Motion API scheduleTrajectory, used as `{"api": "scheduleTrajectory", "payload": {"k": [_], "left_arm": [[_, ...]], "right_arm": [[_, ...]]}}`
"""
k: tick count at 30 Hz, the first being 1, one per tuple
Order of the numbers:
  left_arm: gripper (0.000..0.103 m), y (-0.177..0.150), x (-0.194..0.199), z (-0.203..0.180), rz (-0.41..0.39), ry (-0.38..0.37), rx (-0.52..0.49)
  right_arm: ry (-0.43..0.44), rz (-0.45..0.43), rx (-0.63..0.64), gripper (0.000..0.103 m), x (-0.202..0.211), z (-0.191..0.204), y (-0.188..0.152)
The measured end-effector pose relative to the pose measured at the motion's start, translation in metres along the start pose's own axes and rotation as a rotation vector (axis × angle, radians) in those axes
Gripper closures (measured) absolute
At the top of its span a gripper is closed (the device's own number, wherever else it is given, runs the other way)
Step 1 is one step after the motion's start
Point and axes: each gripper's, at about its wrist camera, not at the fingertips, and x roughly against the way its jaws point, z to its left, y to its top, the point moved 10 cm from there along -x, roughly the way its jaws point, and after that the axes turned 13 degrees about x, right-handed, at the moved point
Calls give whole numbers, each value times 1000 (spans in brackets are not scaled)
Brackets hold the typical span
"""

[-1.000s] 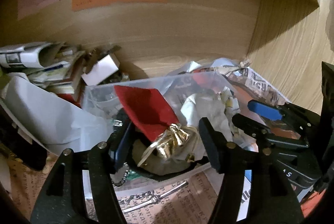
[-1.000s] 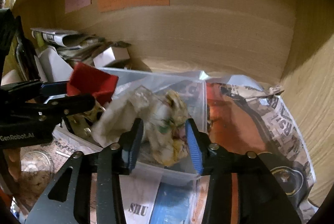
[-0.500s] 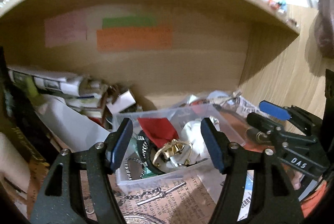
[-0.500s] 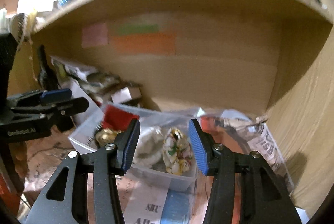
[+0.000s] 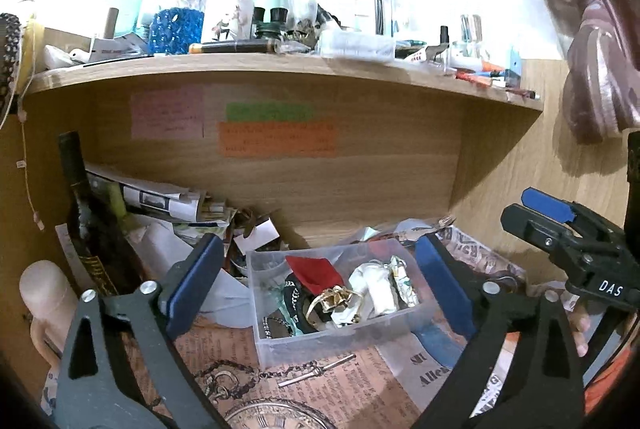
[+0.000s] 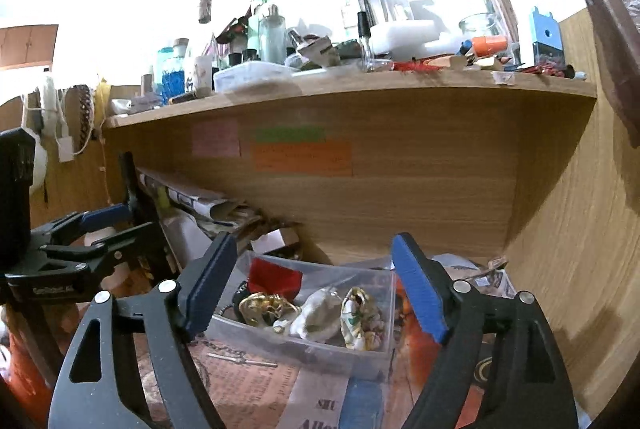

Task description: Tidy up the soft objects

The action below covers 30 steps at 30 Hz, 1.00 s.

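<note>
A clear plastic bin (image 5: 264, 343) (image 6: 320, 353) sits on newspaper under a wooden shelf. It holds a red cloth (image 5: 316, 271) (image 6: 274, 277), a gold fabric pouch (image 5: 332, 299) (image 6: 266, 305), a white cloth bundle (image 5: 372, 285) (image 6: 318, 315) and a floral fabric piece (image 5: 404, 285) (image 6: 360, 313). My left gripper (image 5: 316, 281) is open and empty, held back from the bin. My right gripper (image 6: 312, 293) is open and empty, also back from it. Each gripper shows at the side of the other's view.
A pocket watch with chain (image 5: 256, 385) lies on the newspaper in front of the bin. Rolled papers and a dark bottle (image 5: 86, 213) crowd the left. The shelf top (image 5: 280, 63) carries several jars and bottles. Wooden walls close the back and right.
Both grippers have pulled back and up from the bin. The cloths that were between the fingers now lie in the bin, and the shelf top has come into view.
</note>
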Motion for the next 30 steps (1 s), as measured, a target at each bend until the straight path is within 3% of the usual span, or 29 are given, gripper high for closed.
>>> {"api": "scheduleTrajectory", "payload": {"k": [11,30], "left_arm": [[0,-1,18,0,-23,12,-5],[0,-7,16,-2,-13,13,-7]], "right_arm": [[-12,-22,-26,2,15,0,-1],[-23,-16,-6,0,13,6,-5]]}}
